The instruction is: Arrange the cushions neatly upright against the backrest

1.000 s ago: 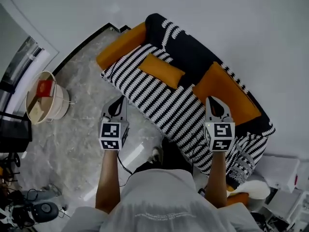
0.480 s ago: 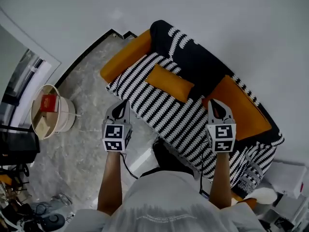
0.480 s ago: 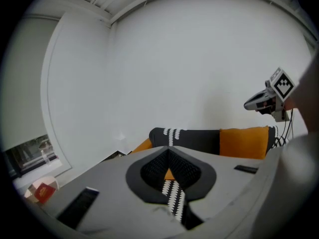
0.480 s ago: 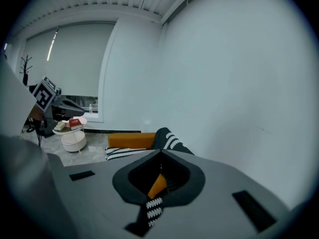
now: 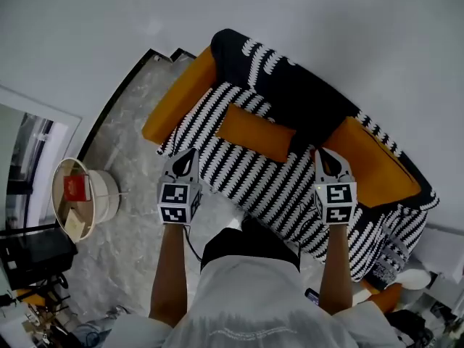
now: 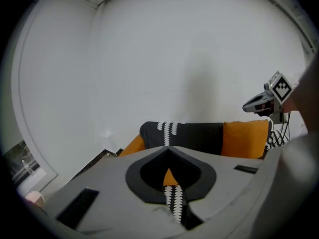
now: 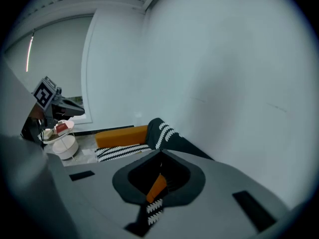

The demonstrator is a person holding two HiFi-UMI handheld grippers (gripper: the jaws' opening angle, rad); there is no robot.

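A sofa with a black-and-white striped seat [image 5: 243, 162], black backrest [image 5: 304, 96] and orange armrest [image 5: 177, 96] stands before me. One orange cushion [image 5: 255, 133] lies on the seat in front of the backrest. A larger orange cushion [image 5: 378, 163] rests at the sofa's right end; it stands against the backrest in the left gripper view [image 6: 245, 138]. My left gripper [image 5: 187, 158] hovers over the seat's front left edge, shut and empty. My right gripper [image 5: 324, 158] is shut and empty just in front of the larger cushion. Neither touches a cushion.
A round white side table [image 5: 81, 198] with a red item on it stands on the marble floor to the left of the sofa. Clutter lies at the bottom left [image 5: 43, 317] and bottom right [image 5: 406, 303]. A white wall runs behind the sofa.
The view has shifted, so the sofa sits a little nearer and more centred under both grippers. Both grippers stay shut and level in front of me. No cushion has moved.
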